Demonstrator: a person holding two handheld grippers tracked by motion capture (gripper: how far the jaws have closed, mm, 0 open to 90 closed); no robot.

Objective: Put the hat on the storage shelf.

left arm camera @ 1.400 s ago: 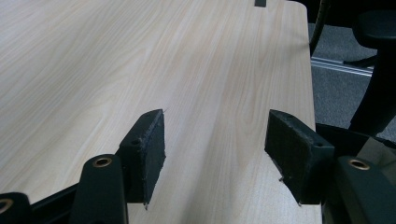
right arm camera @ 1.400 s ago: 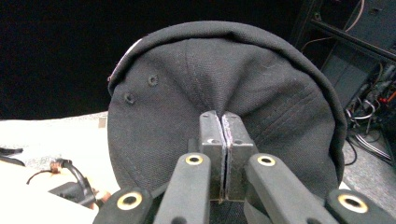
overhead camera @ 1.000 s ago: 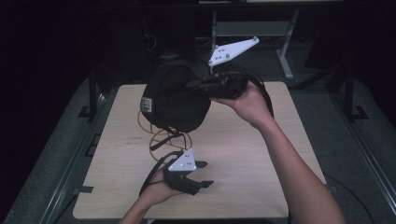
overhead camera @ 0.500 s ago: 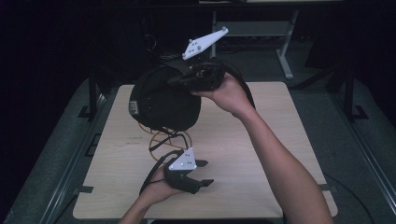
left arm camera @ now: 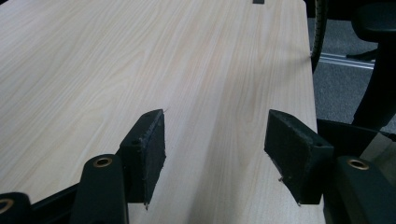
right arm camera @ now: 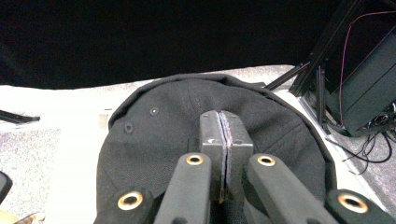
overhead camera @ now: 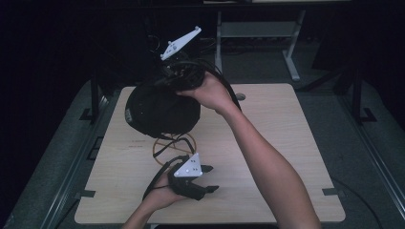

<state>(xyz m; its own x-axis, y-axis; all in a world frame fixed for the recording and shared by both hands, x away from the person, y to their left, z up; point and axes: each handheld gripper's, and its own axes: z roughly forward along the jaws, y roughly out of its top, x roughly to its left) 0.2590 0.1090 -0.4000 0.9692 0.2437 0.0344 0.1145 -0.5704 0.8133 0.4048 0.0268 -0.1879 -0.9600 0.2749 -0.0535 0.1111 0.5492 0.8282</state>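
Black fabric up in the air: the right gripper point(overhead camera: 184, 78) has a black cap point(overhead camera: 161, 110) lifted off the table point(overhead camera: 286, 143), out over its far left part. In the right gripper view the jaws are pressed tight together with the cap's cloth pinched at their tips, and the crown point(right arm camera: 187, 121) spreads out behind them, eyelets showing. The right hand point(overhead camera: 210, 90) grips the tool, forearm stretching across the wood. Down at the near edge, the left gripper point(overhead camera: 203, 179) sits low over the table in the left hand point(overhead camera: 160, 193), its grey plate up. Its jaws stand wide apart, nothing between them but bare pale woodgrain. An orange coiled cable point(overhead camera: 172, 143) lies on the table under the cap, between the two grippers.
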